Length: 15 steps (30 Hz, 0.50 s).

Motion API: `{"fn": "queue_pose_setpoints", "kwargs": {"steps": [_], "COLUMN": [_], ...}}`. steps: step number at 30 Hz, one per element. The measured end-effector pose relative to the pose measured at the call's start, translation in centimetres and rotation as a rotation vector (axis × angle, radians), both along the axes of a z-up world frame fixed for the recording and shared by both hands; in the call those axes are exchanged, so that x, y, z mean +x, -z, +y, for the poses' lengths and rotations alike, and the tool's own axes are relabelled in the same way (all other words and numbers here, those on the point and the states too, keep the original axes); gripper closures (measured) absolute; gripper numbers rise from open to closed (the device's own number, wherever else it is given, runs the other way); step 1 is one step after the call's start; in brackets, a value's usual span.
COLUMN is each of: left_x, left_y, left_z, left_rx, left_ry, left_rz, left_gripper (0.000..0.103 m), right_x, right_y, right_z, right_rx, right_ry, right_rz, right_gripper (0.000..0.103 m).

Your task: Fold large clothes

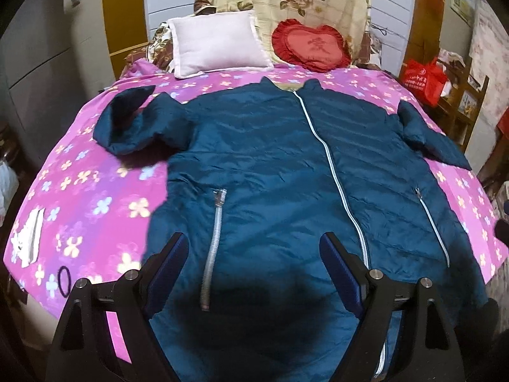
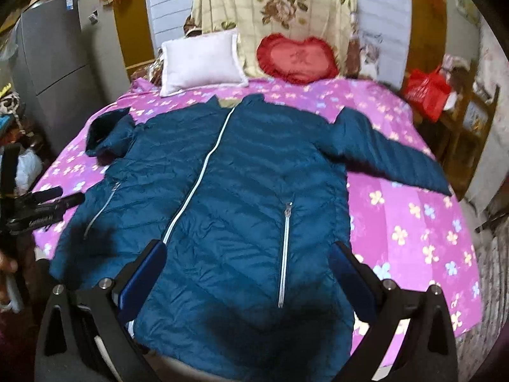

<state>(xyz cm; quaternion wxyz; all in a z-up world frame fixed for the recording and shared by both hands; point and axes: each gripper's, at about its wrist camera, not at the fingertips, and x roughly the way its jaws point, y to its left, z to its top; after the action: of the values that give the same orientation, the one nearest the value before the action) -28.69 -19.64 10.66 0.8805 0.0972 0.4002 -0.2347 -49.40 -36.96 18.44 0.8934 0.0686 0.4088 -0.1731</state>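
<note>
A large teal quilted jacket lies face up on the bed, zipped along a pale front zipper, collar toward the pillows. Its left sleeve is bunched and folded near the shoulder; its right sleeve stretches out toward the bed's right edge. My left gripper hovers open above the hem near the left pocket zipper, holding nothing. My right gripper hovers open above the hem near the right pocket zipper, also holding nothing. The left gripper shows at the left edge of the right wrist view.
The bed carries a pink flowered sheet. A white pillow and a red heart cushion sit at the head. A black hair tie and a white item lie near the left edge. A grey fridge stands left, a red bag right.
</note>
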Motion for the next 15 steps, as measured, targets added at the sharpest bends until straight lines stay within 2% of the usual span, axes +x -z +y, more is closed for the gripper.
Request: {"fn": "queue_pose_setpoints", "kwargs": {"steps": [4, 15], "left_x": [-1.0, -1.3], "left_y": [0.7, 2.7], "left_z": [-1.0, -2.3], "left_rx": [-0.016, -0.028], "left_ry": [-0.002, -0.018], "left_rz": [-0.004, -0.005], "left_gripper": [0.036, 0.036], "right_x": [3.0, 7.3], "right_y": [1.7, 6.1], "right_z": [0.3, 0.9], "right_rx": [-0.024, 0.03], "right_ry": [0.046, 0.093], "right_rz": [0.027, 0.026], "right_gripper": [0.0, 0.0]}}
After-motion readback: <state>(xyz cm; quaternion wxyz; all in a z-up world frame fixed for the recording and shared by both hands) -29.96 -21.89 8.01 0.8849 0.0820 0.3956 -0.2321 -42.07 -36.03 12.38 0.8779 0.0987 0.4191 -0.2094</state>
